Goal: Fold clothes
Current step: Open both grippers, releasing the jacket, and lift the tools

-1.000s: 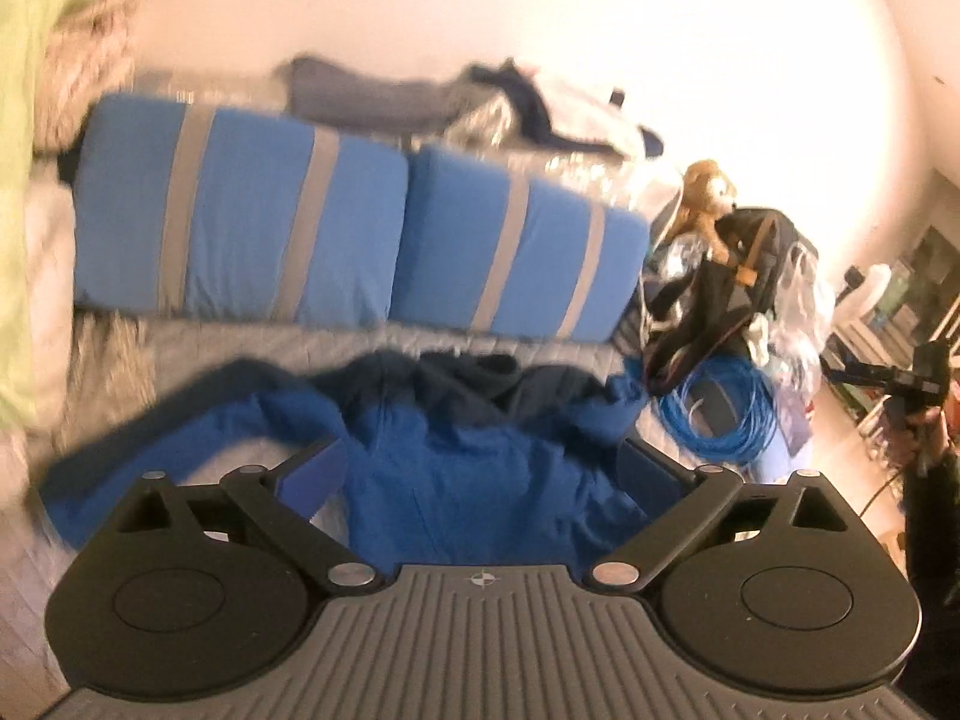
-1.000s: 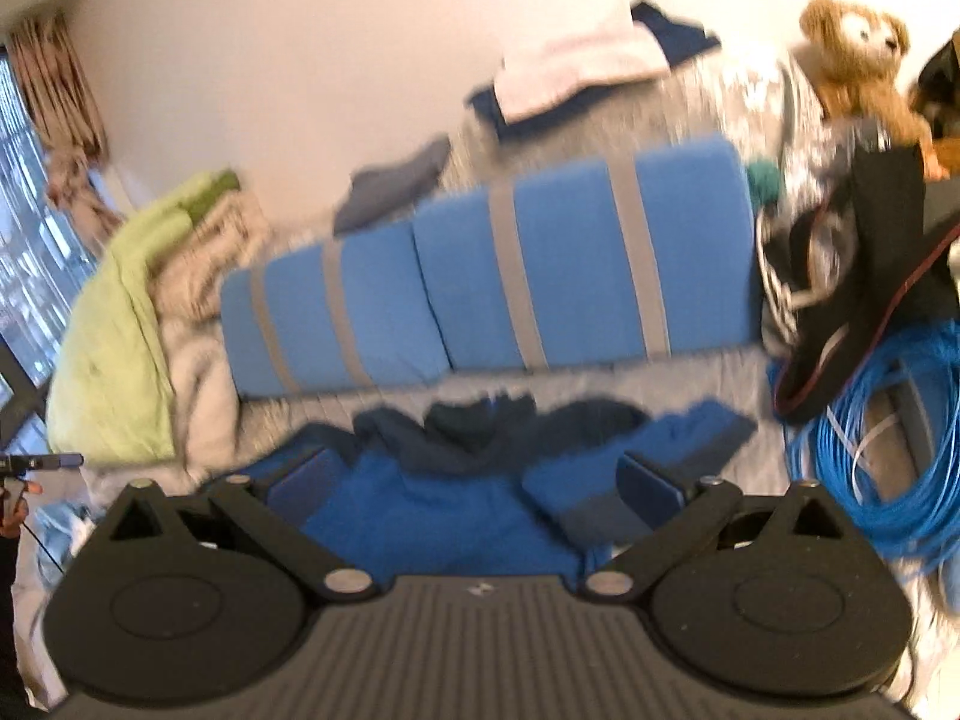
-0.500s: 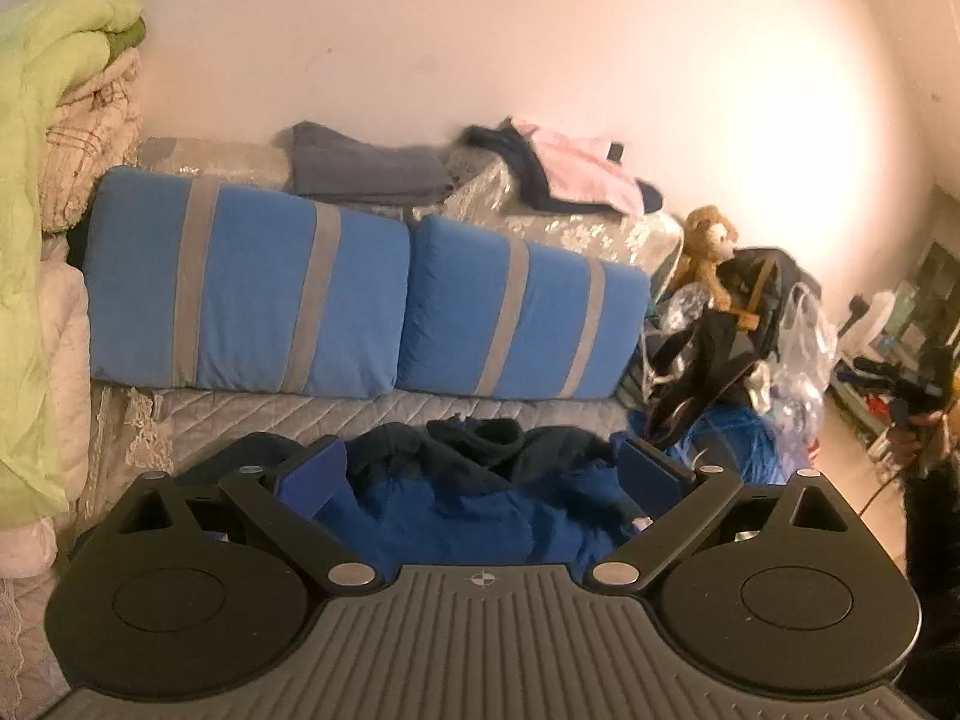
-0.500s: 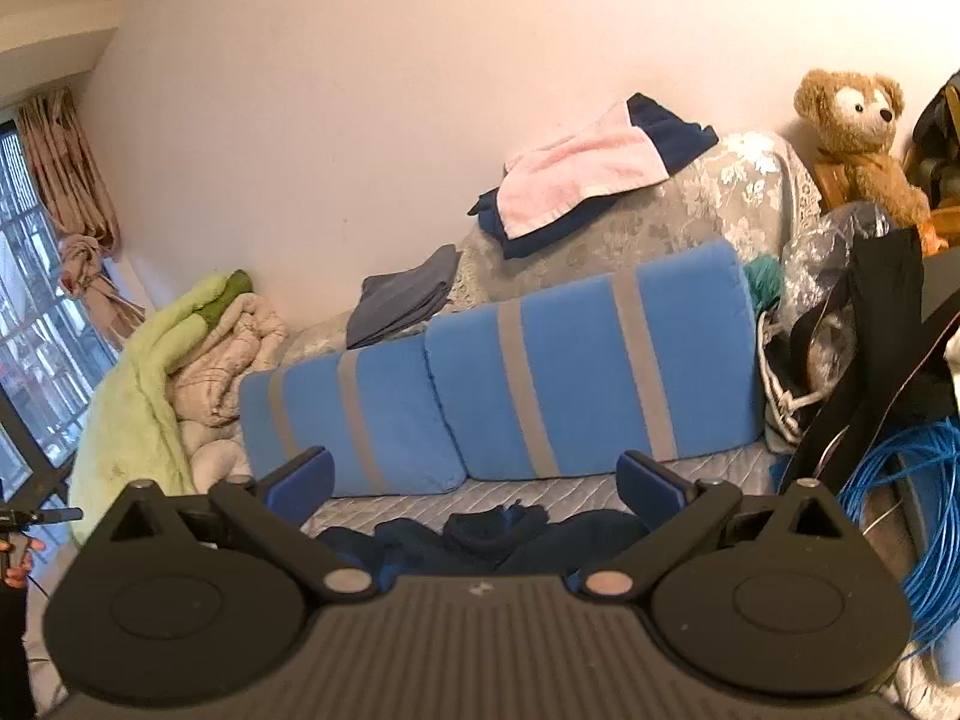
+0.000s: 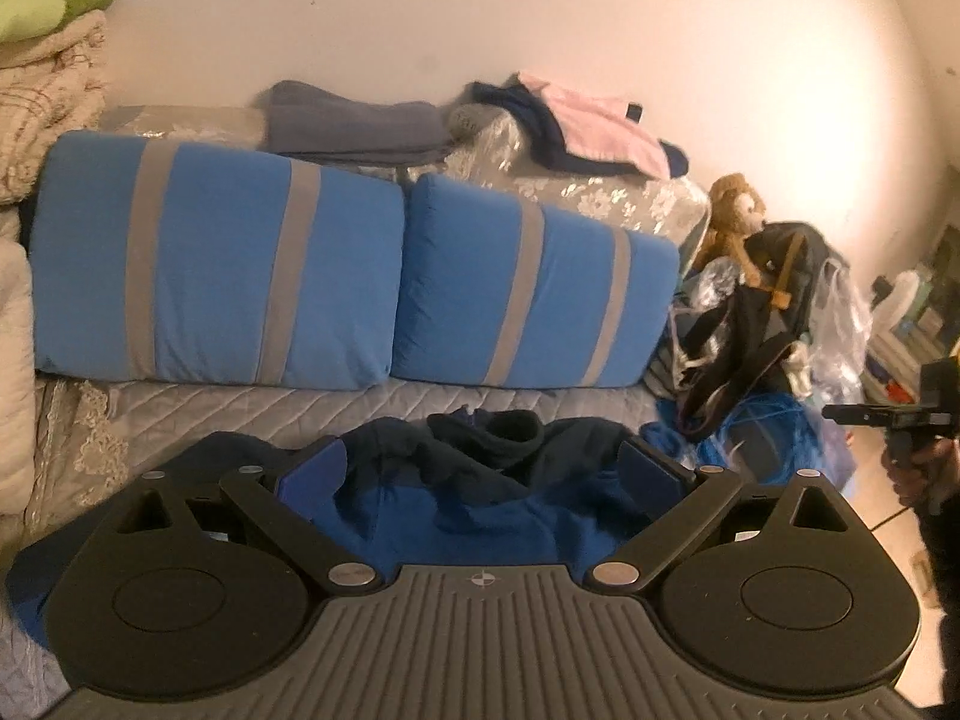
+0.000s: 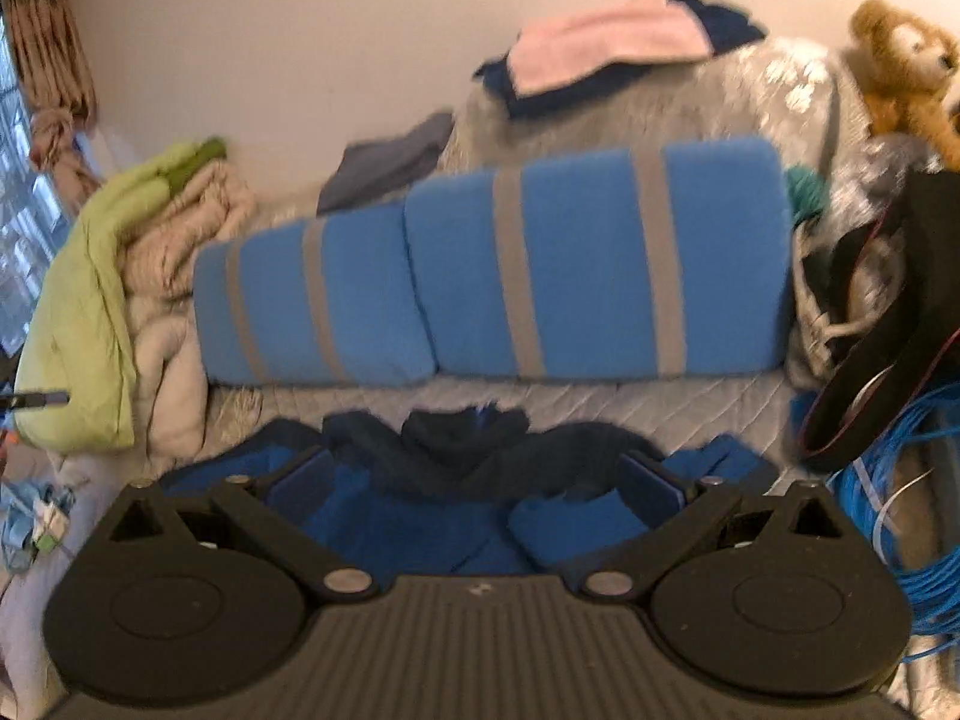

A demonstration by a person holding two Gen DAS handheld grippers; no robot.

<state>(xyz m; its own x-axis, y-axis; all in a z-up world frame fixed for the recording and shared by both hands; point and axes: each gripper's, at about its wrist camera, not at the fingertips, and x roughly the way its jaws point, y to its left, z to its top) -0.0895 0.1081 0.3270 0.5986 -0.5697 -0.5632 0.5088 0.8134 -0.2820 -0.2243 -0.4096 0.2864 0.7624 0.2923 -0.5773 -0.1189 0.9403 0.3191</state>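
on the quilted bed, a blue hoodie lay spread below two striped blue cushions, its dark hood bunched at the top. both the left tongs and right tongs hung above it with jaws wide apart, gripping nothing. a teddy bear sat at right, near blue cable.

Right gripper spread wide, nothing pinched. Blue garment rumpled between and under the fingers, dark hood bunched just past the tips. Striped blue cushions further ahead, teddy bear way off right, blue cable coil beside the right finger
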